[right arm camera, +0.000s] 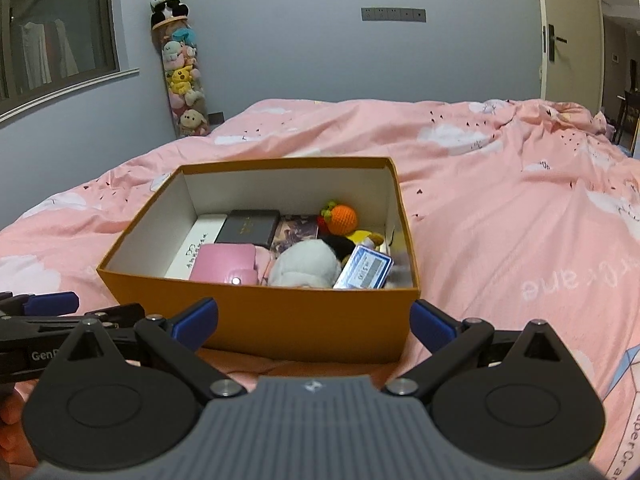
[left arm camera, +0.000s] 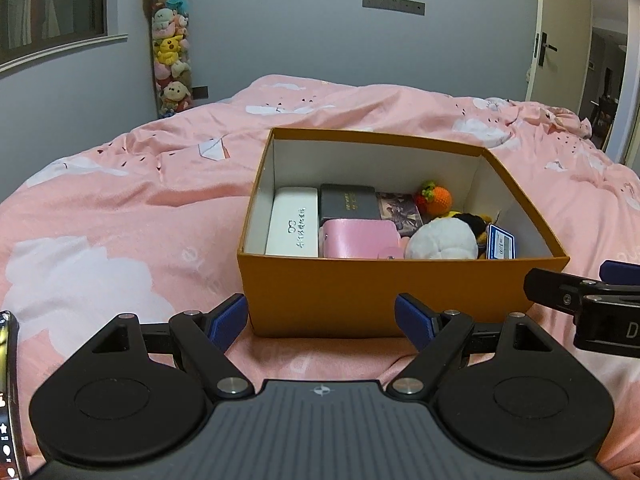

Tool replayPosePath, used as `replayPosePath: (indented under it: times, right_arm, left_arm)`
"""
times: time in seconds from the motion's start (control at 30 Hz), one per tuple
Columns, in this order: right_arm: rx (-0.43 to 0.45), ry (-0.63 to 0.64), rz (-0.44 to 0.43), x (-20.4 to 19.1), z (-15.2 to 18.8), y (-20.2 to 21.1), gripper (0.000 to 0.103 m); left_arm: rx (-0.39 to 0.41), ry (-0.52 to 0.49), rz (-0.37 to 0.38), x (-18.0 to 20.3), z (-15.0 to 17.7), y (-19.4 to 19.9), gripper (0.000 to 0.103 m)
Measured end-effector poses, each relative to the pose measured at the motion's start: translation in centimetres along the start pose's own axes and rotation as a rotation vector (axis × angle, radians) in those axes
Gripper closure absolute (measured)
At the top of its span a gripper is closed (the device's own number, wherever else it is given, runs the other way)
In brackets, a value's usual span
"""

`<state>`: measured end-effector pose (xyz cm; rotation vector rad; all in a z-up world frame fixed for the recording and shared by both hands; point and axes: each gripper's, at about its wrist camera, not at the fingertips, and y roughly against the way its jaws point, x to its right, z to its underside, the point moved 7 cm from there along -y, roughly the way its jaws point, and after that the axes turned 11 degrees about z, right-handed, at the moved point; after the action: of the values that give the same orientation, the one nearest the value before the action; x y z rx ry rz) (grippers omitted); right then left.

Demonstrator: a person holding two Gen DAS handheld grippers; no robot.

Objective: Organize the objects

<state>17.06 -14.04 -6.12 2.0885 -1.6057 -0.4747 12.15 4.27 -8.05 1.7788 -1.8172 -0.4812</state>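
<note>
On the bed's near edge, my orange box (left arm camera: 360, 292) already holds every visible item, so with left gripper (left arm camera: 320, 318) and right gripper (right arm camera: 314, 322) wide and empty, I judge sorting nearly done.

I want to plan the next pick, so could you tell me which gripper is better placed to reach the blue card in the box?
Probably right: the blue card sits at the box's right end, nearest the open right gripper.

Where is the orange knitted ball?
In both views the orange ball sits inside the box, at its far right corner, behind the white plush.
</note>
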Motion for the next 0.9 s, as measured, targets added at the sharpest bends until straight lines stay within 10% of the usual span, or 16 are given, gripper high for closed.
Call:
replayPosePath:
  times: [0.9]
  right_arm:
    - [-0.028, -0.006, 0.005, 0.05, 0.85, -0.09, 0.001]
  left_arm:
    - [-0.032, 0.016, -0.01, -0.09, 0.33, -0.11, 0.006]
